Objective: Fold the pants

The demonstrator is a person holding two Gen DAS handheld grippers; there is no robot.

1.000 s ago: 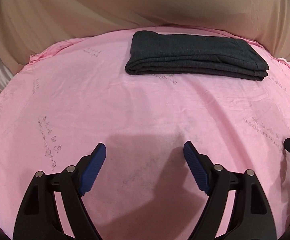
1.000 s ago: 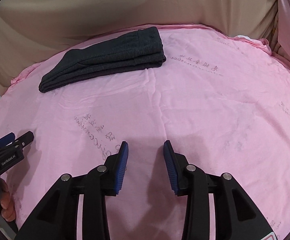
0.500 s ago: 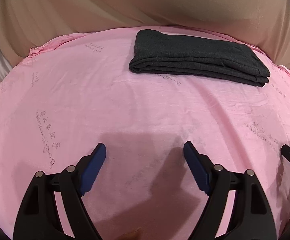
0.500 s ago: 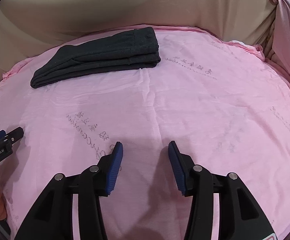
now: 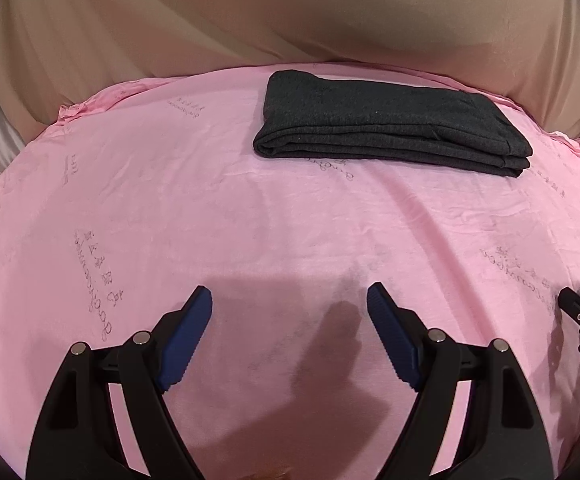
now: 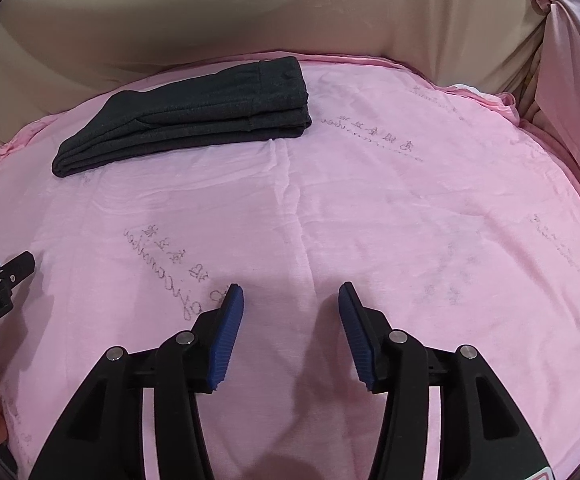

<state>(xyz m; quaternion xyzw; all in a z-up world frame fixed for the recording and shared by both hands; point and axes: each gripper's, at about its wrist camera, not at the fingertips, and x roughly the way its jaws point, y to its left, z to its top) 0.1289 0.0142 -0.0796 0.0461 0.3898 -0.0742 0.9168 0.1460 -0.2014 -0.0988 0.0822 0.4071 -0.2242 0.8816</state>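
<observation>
The dark pants (image 5: 394,132) lie folded in a neat stack at the far side of the pink tabletop (image 5: 249,208). The left gripper (image 5: 290,340) is wide and empty. The right gripper (image 6: 291,336) has just been opening, with nothing in it. The folding looks done.

Pants (image 5: 390,132): dark grey knit cloth, matt, slightly fuzzy. Pink cloth (image 5: 249,208) covering the surface: thin, smooth, lightly creased, faintly printed. Beige backdrop (image 6: 209,12): soft matt fabric. Ribbed blue rubbery pads (image 6: 225,336), black matt plastic arms, shiny metal pins.
</observation>
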